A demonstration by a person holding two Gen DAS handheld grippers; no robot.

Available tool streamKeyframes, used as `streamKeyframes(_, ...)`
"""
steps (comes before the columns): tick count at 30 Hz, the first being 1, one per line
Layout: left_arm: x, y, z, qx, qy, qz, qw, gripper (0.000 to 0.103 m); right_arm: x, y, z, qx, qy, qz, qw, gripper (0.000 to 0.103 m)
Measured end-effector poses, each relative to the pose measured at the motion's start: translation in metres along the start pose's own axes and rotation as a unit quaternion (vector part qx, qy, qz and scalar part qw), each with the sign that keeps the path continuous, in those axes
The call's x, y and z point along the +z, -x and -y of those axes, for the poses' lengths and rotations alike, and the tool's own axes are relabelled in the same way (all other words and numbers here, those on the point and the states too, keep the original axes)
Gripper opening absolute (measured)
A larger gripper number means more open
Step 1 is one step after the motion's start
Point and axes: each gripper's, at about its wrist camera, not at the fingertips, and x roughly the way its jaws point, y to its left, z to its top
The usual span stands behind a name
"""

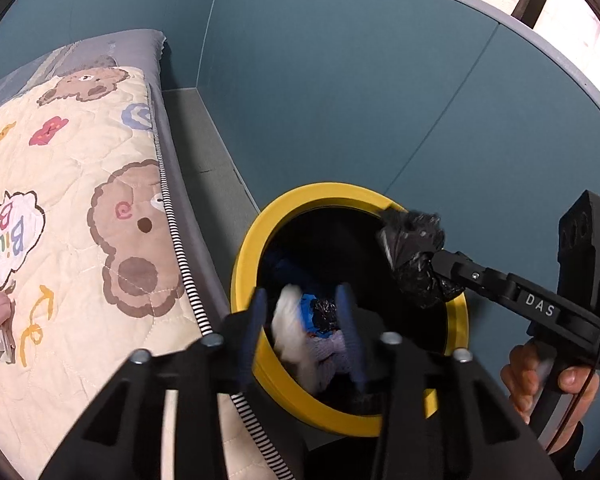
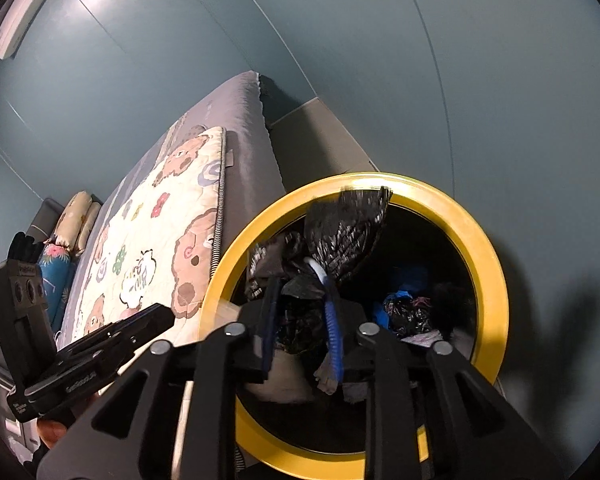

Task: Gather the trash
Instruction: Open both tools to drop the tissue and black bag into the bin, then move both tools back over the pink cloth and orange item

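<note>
Left of the yellow-rimmed trash bin (image 1: 247,268) lies the bear-print quilt (image 1: 80,216). Above the bin's mouth, the left claw (image 1: 304,320) hangs spread over white crumpled trash (image 1: 288,328); the right claw (image 2: 300,320) pinches the black bin liner (image 2: 346,232) at the rim.

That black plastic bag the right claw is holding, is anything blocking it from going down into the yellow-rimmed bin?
Nothing visible does. The right gripper holds the crumpled black plastic bag at the round yellow-rimmed bin, over its open mouth. Only trash already inside lies below. The left gripper hovers apart.
</note>
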Motion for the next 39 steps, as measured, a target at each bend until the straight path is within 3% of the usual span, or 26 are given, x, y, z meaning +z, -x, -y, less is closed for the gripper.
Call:
streamKeyframes(7, -0.005, 0.021, -0.005, 0.013, -0.004, 0.018, 0.9997, 0.065, -0.002, 0.0, -0.001, -0.01, -0.013, -0.001, 1.0, 0.049)
streamKeyframes(10, -0.01, 0.033, -0.016, 0.025, 0.002, 0.028, 0.9993, 0.068, -0.004, 0.001, -0.004, -0.009, -0.016, -0.006, 1.0, 0.057)
streamKeyframes(17, -0.027, 0.064, -0.059, 0.062, 0.03, 0.038, 0.9969, 0.071, -0.011, -0.001, -0.028, 0.013, 0.007, -0.026, 1.0, 0.065)
streamKeyframes(22, -0.04, 0.086, -0.096, 0.096, 0.054, 0.045, 0.9929, 0.071, -0.018, -0.004, -0.073, 0.039, 0.052, -0.033, 0.997, 0.066)
streamKeyframes(27, -0.053, 0.11, -0.138, 0.132, 0.08, 0.056, 0.9864, 0.071, -0.022, -0.014, -0.121, 0.057, 0.09, -0.044, 0.993, 0.075)
streamKeyframes(39, -0.088, 0.136, -0.236, 0.2, 0.143, 0.049, 0.9681, 0.072, -0.04, -0.06, -0.221, 0.084, 0.165, -0.085, 0.979, 0.075)
